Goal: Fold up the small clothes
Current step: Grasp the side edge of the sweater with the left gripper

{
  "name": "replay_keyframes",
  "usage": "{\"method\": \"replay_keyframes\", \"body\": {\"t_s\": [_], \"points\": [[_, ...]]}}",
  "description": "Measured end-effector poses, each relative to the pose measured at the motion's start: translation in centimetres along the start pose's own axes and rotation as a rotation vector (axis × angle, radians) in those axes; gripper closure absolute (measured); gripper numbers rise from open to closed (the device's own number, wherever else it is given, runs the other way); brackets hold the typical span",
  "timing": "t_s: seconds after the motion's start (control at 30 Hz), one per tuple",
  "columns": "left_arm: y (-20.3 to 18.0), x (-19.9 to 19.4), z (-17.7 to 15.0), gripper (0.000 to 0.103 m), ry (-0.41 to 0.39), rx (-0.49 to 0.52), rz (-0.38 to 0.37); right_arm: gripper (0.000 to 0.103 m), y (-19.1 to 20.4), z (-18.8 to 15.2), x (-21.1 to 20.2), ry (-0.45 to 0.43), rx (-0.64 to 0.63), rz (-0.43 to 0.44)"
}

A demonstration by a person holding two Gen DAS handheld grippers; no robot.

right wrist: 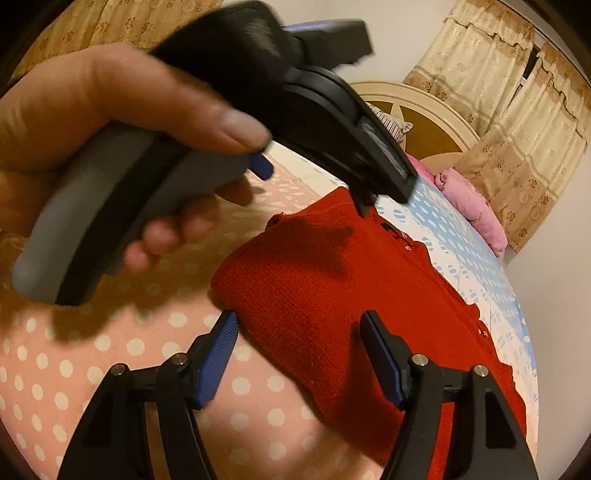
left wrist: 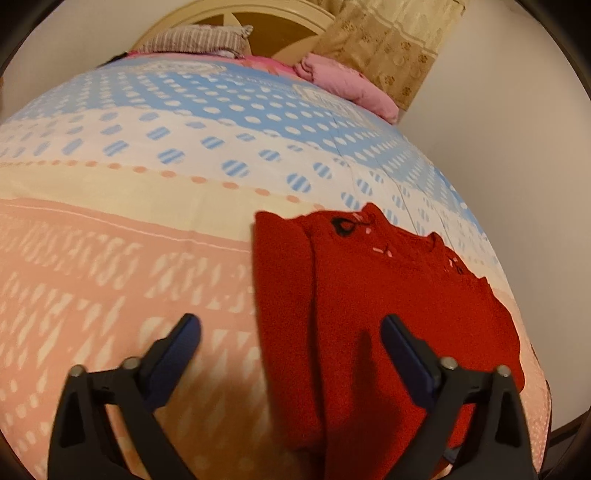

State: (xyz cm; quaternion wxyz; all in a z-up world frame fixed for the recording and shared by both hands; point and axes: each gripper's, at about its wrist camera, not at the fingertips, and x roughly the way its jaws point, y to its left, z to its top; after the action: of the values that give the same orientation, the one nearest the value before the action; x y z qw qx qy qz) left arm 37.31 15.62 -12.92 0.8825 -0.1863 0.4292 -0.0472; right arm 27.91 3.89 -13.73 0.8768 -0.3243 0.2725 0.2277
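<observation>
A small red knit sweater [left wrist: 373, 295] lies on the bed, partly folded, with its left side turned over onto the body; small black and pink embroidery shows near its collar. My left gripper [left wrist: 291, 332] is open and empty just above its near left edge. In the right wrist view the sweater [right wrist: 332, 295] lies ahead, and my right gripper [right wrist: 299, 332] is open and empty over its near corner. The left gripper's body and the hand holding it [right wrist: 110, 122] fill the upper left of that view.
The bed sheet [left wrist: 147, 184] has pink, cream and blue dotted bands. A pink folded blanket [left wrist: 343, 79] and a striped pillow [left wrist: 195, 38] lie by the headboard [left wrist: 273, 22]. A wall and curtains [right wrist: 509, 122] are to the right.
</observation>
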Motion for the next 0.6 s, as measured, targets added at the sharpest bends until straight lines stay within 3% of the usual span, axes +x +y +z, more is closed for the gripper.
{"method": "replay_keyframes", "body": {"t_s": [0.1,0.23,0.33,0.4,0.43,0.6], "points": [[0.2,0.8,0.0,0.014,0.023,-0.007,0.0,0.035,0.2,0.2,0.1,-0.003,-0.015,-0.011],[0.8,1.3,-0.1,0.017,0.021,-0.045,-0.049,0.043,0.7,0.3,0.2,-0.004,-0.039,-0.015],[0.8,1.6,0.2,0.039,0.037,-0.048,-0.104,0.059,1.4,0.5,0.3,-0.003,-0.072,-0.008],[0.9,1.9,0.4,0.073,0.063,-0.065,-0.15,0.07,1.5,0.6,0.4,-0.001,-0.084,-0.002],[0.9,1.9,0.6,0.078,0.064,-0.07,-0.16,0.082,1.7,0.6,0.4,0.003,-0.09,0.007],[0.1,1.4,0.8,0.084,0.066,-0.045,-0.147,0.093,1.2,0.3,-0.5,-0.02,-0.069,0.027]]}}
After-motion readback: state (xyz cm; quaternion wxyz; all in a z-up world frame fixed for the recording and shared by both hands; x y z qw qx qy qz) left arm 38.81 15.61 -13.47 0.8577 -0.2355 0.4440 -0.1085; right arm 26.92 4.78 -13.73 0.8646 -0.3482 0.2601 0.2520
